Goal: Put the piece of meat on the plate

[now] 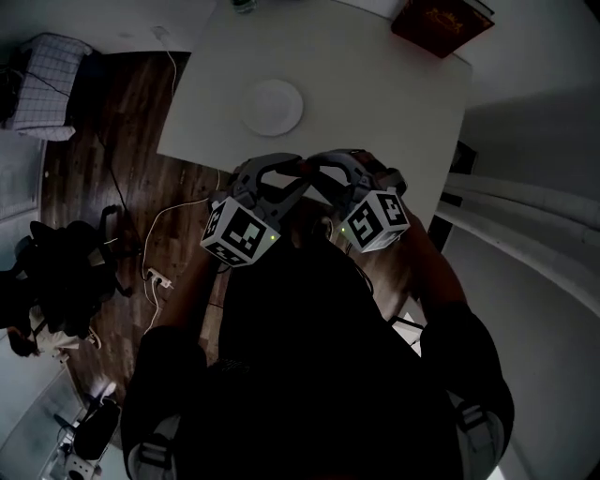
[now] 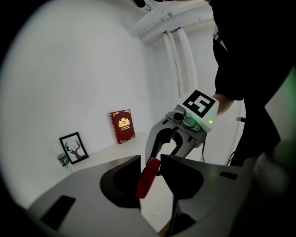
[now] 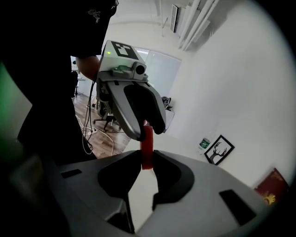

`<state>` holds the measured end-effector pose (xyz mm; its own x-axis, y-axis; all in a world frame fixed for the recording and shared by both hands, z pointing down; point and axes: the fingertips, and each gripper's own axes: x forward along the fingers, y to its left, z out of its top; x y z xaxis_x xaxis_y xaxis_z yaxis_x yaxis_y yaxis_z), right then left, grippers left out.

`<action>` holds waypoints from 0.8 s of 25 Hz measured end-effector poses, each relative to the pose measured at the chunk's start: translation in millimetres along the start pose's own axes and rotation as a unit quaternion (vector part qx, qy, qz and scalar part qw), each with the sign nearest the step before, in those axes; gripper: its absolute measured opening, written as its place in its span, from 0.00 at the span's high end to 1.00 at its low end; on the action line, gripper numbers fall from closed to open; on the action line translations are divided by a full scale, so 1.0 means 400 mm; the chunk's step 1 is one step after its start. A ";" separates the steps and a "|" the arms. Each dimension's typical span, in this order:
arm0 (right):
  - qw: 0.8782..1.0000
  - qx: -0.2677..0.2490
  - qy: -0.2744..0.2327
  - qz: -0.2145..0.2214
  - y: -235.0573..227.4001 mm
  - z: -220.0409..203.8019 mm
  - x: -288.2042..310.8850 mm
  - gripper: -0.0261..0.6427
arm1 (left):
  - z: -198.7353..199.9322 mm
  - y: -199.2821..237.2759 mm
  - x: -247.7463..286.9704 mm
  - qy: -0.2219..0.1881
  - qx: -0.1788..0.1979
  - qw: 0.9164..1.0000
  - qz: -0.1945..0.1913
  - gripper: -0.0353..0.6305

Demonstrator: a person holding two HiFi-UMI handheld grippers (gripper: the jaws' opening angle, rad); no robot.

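Plate (image 1: 272, 107) on surface (image 1: 375, 112), toward left edge; book (image 1: 441, 21) at far right corner; bottle (image 1: 244, 5) at far left corner.

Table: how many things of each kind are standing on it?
Plate: 1
Book: 1
Framed picture: 1
Bottle: 1
Total: 4

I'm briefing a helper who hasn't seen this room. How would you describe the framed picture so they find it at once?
Start at the white table, at its edge against the wall. Between a water bottle and a red book leans the framed picture: the only black-framed deer drawing.
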<state>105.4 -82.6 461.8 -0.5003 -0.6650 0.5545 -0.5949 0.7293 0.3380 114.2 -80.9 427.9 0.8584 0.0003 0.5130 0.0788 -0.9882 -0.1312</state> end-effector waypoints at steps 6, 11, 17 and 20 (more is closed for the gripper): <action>0.999 -0.006 0.029 -0.041 -0.057 -0.018 0.040 0.83 | -0.023 0.086 -0.049 -0.047 -0.084 0.993 0.063 0.80; 0.987 -0.070 0.110 -0.097 -0.092 -0.039 0.064 0.83 | -0.089 0.151 -0.108 -0.039 -0.143 0.977 0.152 0.94; 0.956 -0.174 0.209 -0.113 -0.066 -0.075 0.105 0.83 | -0.234 0.156 -0.127 0.007 -0.234 0.946 0.226 0.94; 0.947 -0.188 0.237 -0.106 -0.067 -0.088 0.143 0.83 | -0.275 0.151 -0.122 0.008 -0.250 0.942 0.225 0.94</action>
<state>114.7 -134.6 511.1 -0.0025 -0.7206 0.6933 -0.3393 0.6528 0.6773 21.4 -157.4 488.2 0.7395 -0.4348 0.5139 -0.5439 -0.8357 0.0755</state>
